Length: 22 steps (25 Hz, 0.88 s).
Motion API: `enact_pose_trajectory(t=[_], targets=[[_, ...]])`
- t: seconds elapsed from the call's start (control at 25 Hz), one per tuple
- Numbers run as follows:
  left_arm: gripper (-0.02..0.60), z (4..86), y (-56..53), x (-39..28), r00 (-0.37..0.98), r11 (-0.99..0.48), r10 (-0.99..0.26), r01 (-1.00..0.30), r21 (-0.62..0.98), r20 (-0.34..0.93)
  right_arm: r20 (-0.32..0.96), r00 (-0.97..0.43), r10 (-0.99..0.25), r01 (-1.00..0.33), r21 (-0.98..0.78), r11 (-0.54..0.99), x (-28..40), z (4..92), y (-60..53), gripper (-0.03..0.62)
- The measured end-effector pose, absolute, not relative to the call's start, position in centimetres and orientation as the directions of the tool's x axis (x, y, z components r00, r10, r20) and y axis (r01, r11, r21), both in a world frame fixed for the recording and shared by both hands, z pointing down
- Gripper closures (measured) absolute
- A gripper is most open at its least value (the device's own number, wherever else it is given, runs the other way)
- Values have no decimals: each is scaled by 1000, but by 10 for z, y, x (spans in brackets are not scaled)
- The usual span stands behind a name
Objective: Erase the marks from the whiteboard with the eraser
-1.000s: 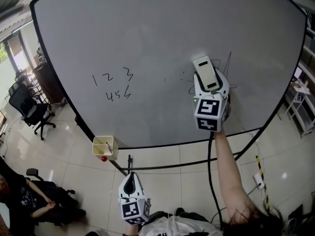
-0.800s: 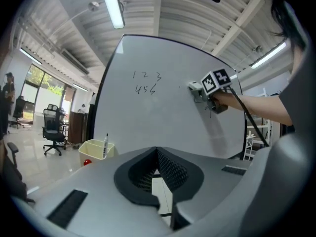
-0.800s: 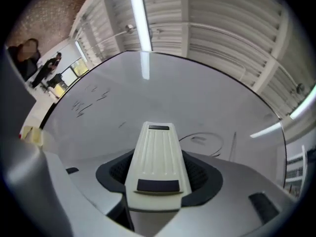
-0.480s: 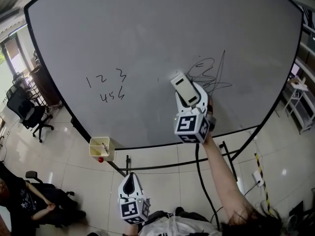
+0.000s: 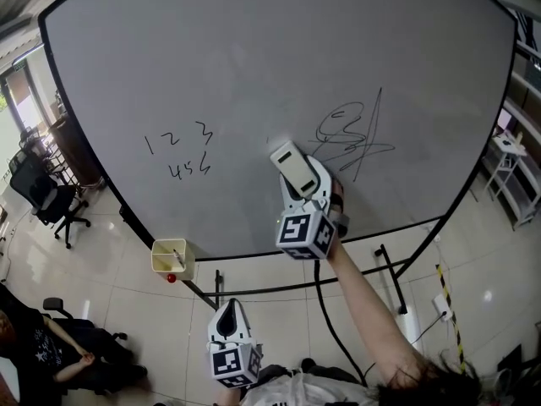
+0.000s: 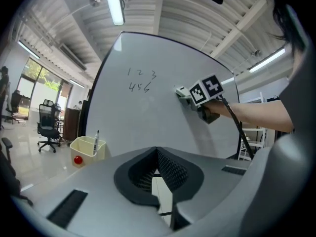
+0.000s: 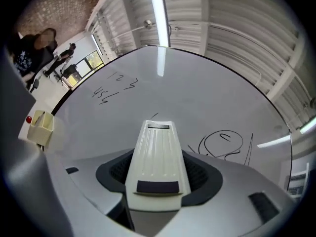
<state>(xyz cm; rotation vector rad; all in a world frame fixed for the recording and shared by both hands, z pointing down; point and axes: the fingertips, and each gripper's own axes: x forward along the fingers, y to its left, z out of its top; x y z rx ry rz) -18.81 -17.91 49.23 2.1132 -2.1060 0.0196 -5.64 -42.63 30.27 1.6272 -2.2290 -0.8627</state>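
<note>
Right claw (image 5: 302, 190) clamps eraser (image 5: 292, 164) at whiteboard (image 5: 254, 57) just left of scribble (image 5: 351, 138), bare board leftward; left claw (image 5: 226, 318) closed, empty, below board's bottom edge.

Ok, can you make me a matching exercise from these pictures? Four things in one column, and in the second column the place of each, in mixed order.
Things:
1. eraser
2. big scribble
3. written digits
4. yellow box

Places:
A. at the lower left edge of the whiteboard, with a marker standing in it
B. on the left part of the whiteboard
C. held in the right gripper, against the board
D. on the right part of the whiteboard, to the right of the eraser

Pairs: 1-C, 2-D, 3-B, 4-A
</note>
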Motion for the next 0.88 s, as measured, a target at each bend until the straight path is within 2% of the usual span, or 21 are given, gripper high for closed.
enact_pose_trajectory(t=[0.12, 0.24, 0.32, 0.4, 0.48, 0.68, 0.76, 0.88], targets=[[591, 488, -179, -186, 13, -3, -994, -996, 93, 111, -167, -314, -935, -854, 480, 201, -14, 276, -436, 309], [591, 487, -176, -190, 5, 5, -993, -996, 87, 114, -230, -172, -958, -970, 210, 123, 94, 234, -461, 309], [591, 489, -173, -193, -2, 13, -992, -996, 86, 123, -241, -80, -967, -997, 20, 78, 163, 226, -475, 309], [591, 493, -170, -198, -16, 27, -991, -996, 84, 136, -237, -42, -971, -993, -101, 67, 183, 221, -469, 309], [591, 496, -170, -200, -22, 35, -989, -995, 89, 146, -237, -84, -968, -993, -55, 100, 146, 224, -459, 310], [591, 488, -183, -183, 14, 0, -992, -994, 106, 128, -176, -319, -931, -914, 316, 253, -32, 268, -434, 310], [591, 484, -185, -177, 24, -12, -993, -994, 109, 115, -159, -345, -925, -892, 361, 271, -38, 273, -432, 310], [591, 481, -185, -173, 41, -30, -993, -995, 94, 113, -175, -265, -948, -944, 250, 218, 42, 259, -448, 310]])
